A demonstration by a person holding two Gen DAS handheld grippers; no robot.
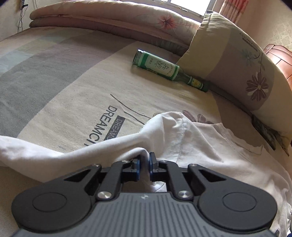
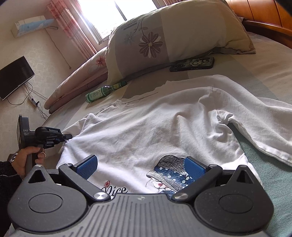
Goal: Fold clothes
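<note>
Near the pillow (image 2: pixel 175 34), our left gripper (image 1: pixel 145 160) pinches the soft, light shirt's (image 2: pixel 146 124) edge, probably a sleeve; our right gripper (image 2: pixel 141 167) hangs spread.

The white shirt (image 2: pixel 149 127) is soft, matt knit cloth, wrinkled, with a flat printed picture near the right gripper (image 2: pixel 141 166), whose blue pads look ribbed and matt on black matt plastic arms with shiny metal screws. A fold of that cloth sits pinched between the left gripper (image 1: pixel 144 162) pads. Ahead of it lies a glossy green glass bottle (image 1: pixel 164 68) with a paper label, on a coarse woven bedsheet (image 1: pixel 73 87). The pillow (image 2: pixel 173 31) beyond is smooth printed cloth; the headboard (image 2: pixel 264 14) is polished wood.
</note>
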